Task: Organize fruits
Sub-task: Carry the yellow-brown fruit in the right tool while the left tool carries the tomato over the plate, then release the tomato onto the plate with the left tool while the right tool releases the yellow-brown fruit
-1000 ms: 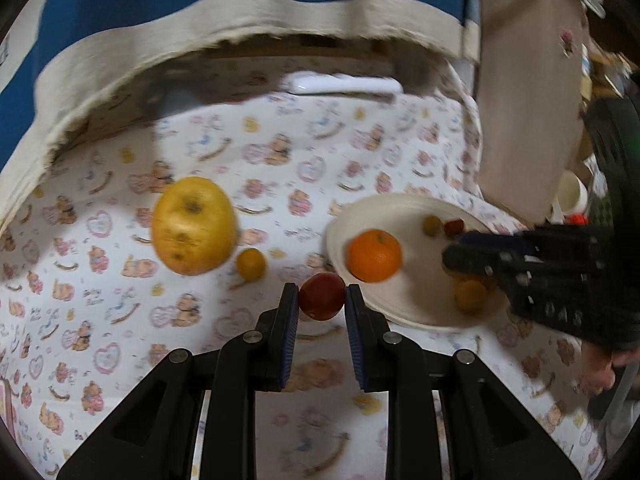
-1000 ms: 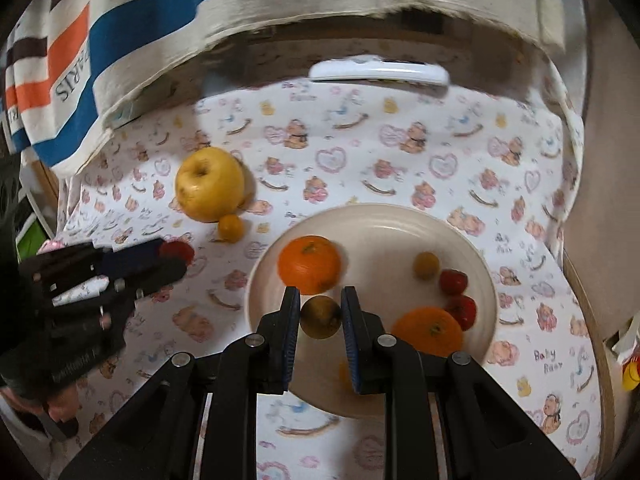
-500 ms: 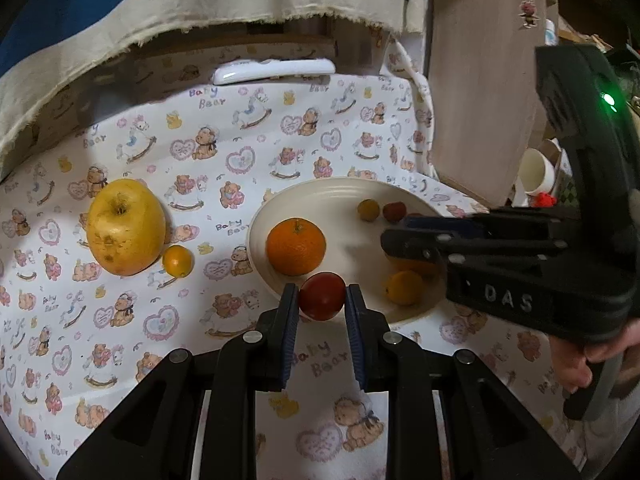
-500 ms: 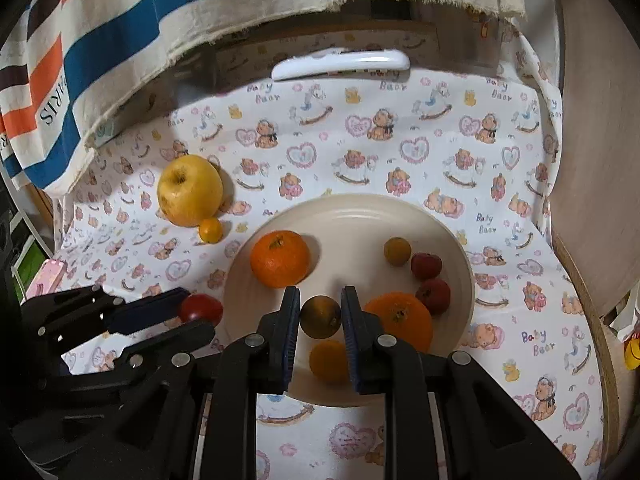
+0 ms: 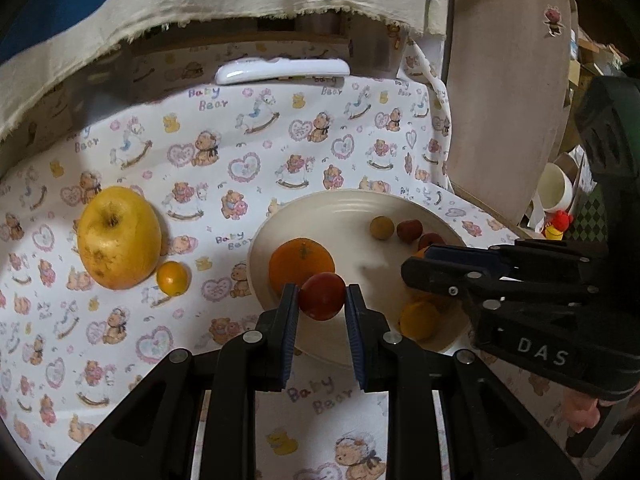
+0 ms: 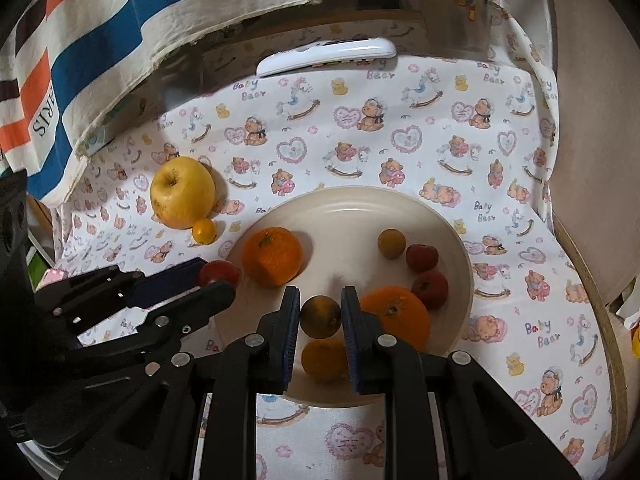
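Observation:
My left gripper (image 5: pixel 322 298) is shut on a small red fruit (image 5: pixel 322 296) and hovers over the near left rim of the cream plate (image 5: pixel 344 208). In the right wrist view my right gripper (image 6: pixel 320 314) is shut on a dark olive-brown round fruit (image 6: pixel 320 317) above the plate (image 6: pixel 352 208). On the plate lie an orange (image 6: pixel 272 256), a second orange (image 6: pixel 394 316), a small yellow-orange fruit (image 6: pixel 324 360), a tan round fruit (image 6: pixel 391 243) and two red fruits (image 6: pixel 422 257). A big yellow apple (image 5: pixel 118 238) and a small yellow fruit (image 5: pixel 172 279) rest on the cloth left of the plate.
A white remote control (image 6: pixel 326 56) lies at the back of the bear-print cloth (image 6: pixel 400 140). A striped towel (image 6: pixel 100 40) hangs over the back left. A wooden board (image 5: pixel 500 80) stands at the right, with a white cup (image 5: pixel 554 188) beyond it.
My left gripper has carried the red fruit rightward, from the cloth beside the plate to over the plate's rim. The right gripper has kept its fruit above the plate, shifting little.

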